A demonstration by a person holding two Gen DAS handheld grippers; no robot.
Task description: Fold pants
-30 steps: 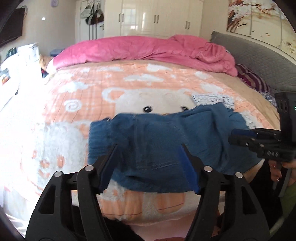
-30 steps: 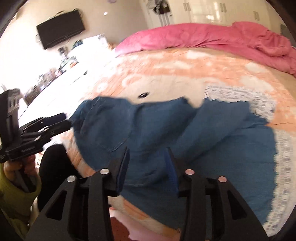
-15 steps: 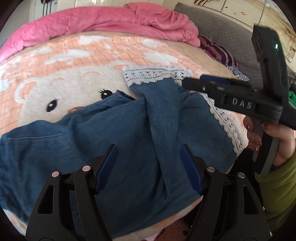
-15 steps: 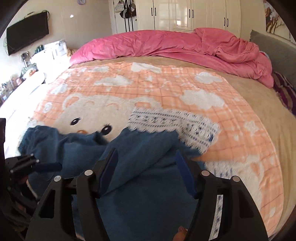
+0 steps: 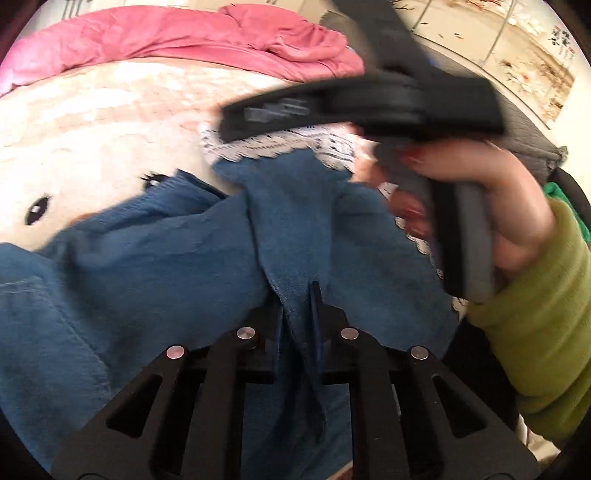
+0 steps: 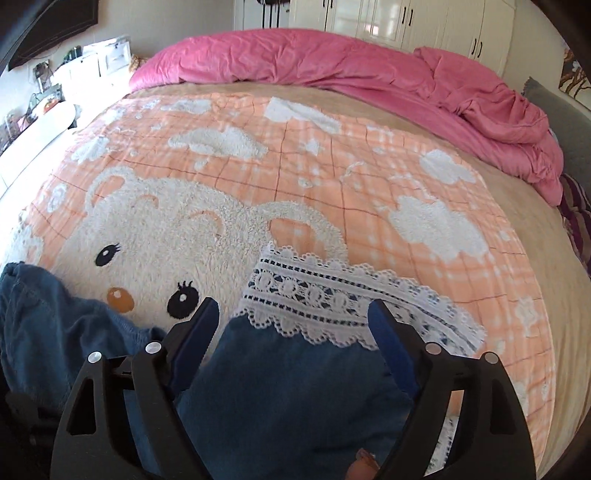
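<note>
Pants: blue denim pants (image 5: 155, 258) lie crumpled on the near part of the bed, on a peach blanket (image 6: 332, 166) printed with a white bear face; a leg ends in a white lace hem (image 6: 332, 295) spread flat over the blanket.
Left claw: the left claw (image 5: 297, 306) has just been closing and now pinches a raised ridge of the denim between its blue pads, jaws nearly together.
Right claw: the right claw (image 6: 291, 321) has just been opening and stands wide, with the lace-edged leg lying under the gap; its pads do not press the cloth. In the left wrist view it shows as a blurred black body above the lace hem.
Hand: a hand (image 5: 491, 199) in a green sleeve (image 5: 535, 332) grips the handle of the right claw.
Bed: a rumpled pink duvet (image 6: 369, 70) is heaped along the far edge of the bed, well apart from the pants.
Room: white wardrobe doors (image 6: 424, 22) stand behind the bed.
Containers: nothing that could be called a container can be made out clearly.
</note>
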